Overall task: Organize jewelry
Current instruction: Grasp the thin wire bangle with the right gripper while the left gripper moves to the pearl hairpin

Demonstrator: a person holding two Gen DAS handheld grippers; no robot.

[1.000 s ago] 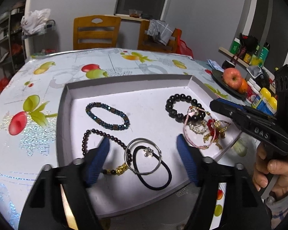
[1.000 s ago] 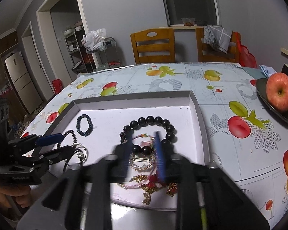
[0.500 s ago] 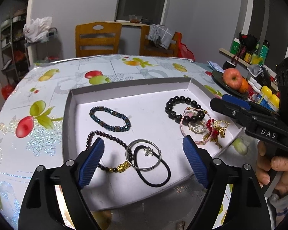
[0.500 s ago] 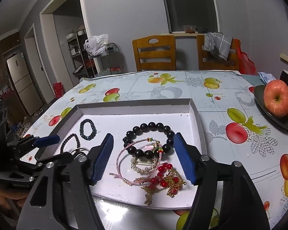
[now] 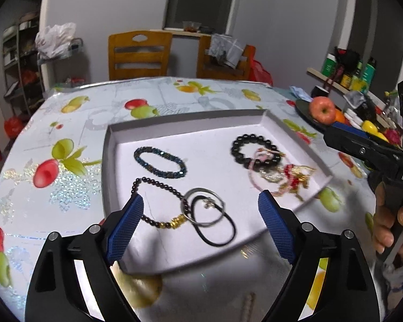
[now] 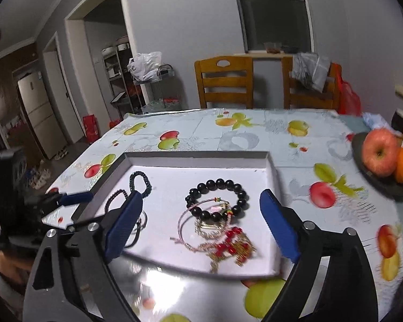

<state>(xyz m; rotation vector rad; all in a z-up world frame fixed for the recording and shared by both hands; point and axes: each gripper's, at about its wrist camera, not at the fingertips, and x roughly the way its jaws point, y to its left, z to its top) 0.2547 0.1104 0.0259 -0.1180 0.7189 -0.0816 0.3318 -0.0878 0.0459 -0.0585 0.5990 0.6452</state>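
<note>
tangled bracelets [image 6: 217, 230] heaped in the white tray's [image 6: 271, 171] right corner.

We face a grey wall [image 6: 190, 21] with a dark window [image 6: 275, 21] above a narrow sill. Two wooden chairs [image 6: 224, 83] stand at the far edge of a table covered in a fruit-print cloth [image 6: 255, 131]; the right chair has grey cloth draped over it. To the left, a metal shelf rack [image 6: 123, 80] holds a white plastic bag [image 6: 145, 64], and a doorway shows a pale fridge [image 6: 40, 110]. A shelf of bottles [image 5: 346, 75] lines the right wall.
</note>
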